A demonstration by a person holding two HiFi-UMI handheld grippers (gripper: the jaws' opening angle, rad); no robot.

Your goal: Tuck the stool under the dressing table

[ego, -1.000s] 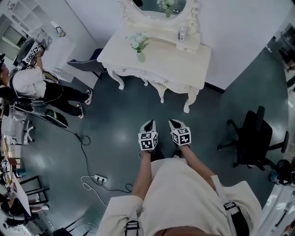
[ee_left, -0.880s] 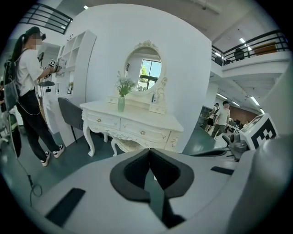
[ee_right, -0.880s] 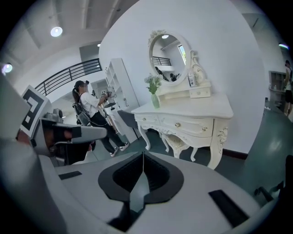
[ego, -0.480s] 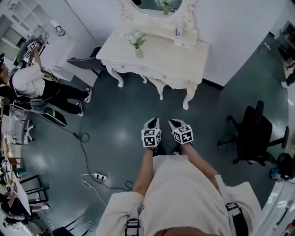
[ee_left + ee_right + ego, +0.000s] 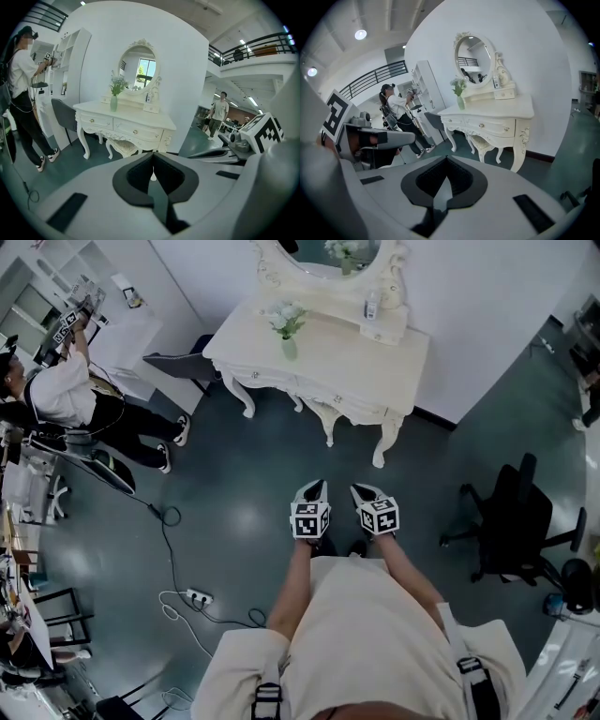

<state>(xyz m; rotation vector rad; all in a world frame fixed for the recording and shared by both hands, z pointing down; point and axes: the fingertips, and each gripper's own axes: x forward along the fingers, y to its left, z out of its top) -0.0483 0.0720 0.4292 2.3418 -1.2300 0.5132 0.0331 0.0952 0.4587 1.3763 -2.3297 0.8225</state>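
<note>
Head view shows the left gripper (image 5: 310,489) and right gripper (image 5: 364,493) side by side, both with jaws pressed together and empty, well apart from the dressing table (image 5: 361,371), while the left gripper view shows the stool (image 5: 124,146) ahead, tucked between the table's legs.

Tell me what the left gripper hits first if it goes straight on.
Nothing over the floor ahead of the left gripper, then probably the drawer front of the dressing table. The stool under it sits left of that line; depth is unclear.
</note>
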